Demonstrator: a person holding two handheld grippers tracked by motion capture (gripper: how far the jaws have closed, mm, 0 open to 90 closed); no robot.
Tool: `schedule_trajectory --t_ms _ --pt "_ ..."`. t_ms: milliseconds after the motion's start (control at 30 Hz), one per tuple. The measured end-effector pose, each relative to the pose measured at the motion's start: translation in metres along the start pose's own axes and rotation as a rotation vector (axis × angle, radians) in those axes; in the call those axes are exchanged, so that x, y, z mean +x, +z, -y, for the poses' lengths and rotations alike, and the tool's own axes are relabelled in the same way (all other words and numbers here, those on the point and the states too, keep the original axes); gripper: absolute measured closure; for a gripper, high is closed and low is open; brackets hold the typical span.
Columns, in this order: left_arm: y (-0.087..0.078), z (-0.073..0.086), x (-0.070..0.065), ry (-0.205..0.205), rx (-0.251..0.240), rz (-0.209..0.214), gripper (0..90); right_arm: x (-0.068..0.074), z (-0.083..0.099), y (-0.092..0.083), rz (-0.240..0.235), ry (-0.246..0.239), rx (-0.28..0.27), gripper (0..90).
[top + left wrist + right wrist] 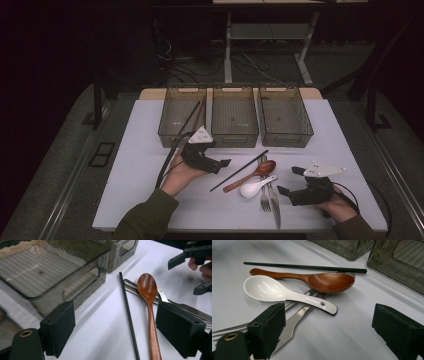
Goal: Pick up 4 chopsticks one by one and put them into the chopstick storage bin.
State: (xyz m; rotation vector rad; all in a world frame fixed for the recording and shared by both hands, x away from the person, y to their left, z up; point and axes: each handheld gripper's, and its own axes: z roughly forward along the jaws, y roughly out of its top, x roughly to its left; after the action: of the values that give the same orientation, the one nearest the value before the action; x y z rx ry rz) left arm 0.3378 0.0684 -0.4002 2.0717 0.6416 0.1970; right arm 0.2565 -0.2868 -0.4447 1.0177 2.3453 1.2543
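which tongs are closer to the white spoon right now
Right. The right tongs sit just beside the white spoon, open, with its handle end toward them. The left tongs are farther off, up and left, past the black chopstick and wooden spoon.

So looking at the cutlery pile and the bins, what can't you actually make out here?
- Fork and knife handles: hidden under the wooden spoon and white spoon in every view.
- Left bin contents: high view, too dim and small to tell beyond dark sticks.
- Black chopstick: left gripper view, lower end cut off by the bottom edge.
- Fork tines: right gripper view, cut off by the left edge.
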Motion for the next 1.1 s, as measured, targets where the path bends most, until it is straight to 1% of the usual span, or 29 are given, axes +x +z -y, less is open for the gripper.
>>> schedule_trajectory --t_ms 167,267,333,433,500,667,800,933,1000,1067,1100 --pt "0.014 0.004 -0.009 0.015 0.023 0.021 16.5 0.000 0.000 0.000 0.000 -0.001 0.002 11.5" --pt "0.021 0.005 -0.015 0.029 0.030 0.029 19.5 0.000 0.000 0.000 0.001 -0.001 0.000 11.5" --pt "0.025 0.005 -0.018 0.026 0.028 0.036 22.0 0.000 0.000 0.000 0.001 -0.002 0.002 11.5" --pt "0.030 0.008 -0.022 0.039 0.046 0.042 24.4 0.001 0.000 0.000 0.002 -0.004 0.001 11.5" --pt "0.033 0.009 -0.024 0.036 0.057 0.048 26.3 0.001 -0.001 0.000 0.000 -0.007 0.002 11.5" --pt "0.037 0.011 -0.027 0.043 0.059 0.056 33.0 0.001 -0.001 0.000 0.000 -0.004 -0.002 11.5" --pt "0.043 0.013 -0.029 0.046 0.068 0.054 40.9 0.001 -0.001 0.000 0.001 -0.006 -0.001 11.5" --pt "0.049 0.015 -0.032 0.048 0.078 0.062 48.5 0.001 -0.001 0.000 0.000 -0.005 -0.001 11.5" --pt "0.052 0.015 -0.033 0.051 0.088 0.067 50.9 0.001 -0.001 0.000 0.001 -0.004 0.000 11.5" --pt "0.055 0.016 -0.034 0.056 0.102 0.063 52.0 0.001 0.000 0.000 0.001 0.000 0.000 11.5" --pt "0.057 0.016 -0.035 0.048 0.101 0.062 53.0 0.001 0.000 0.000 0.003 -0.002 -0.006 11.5"
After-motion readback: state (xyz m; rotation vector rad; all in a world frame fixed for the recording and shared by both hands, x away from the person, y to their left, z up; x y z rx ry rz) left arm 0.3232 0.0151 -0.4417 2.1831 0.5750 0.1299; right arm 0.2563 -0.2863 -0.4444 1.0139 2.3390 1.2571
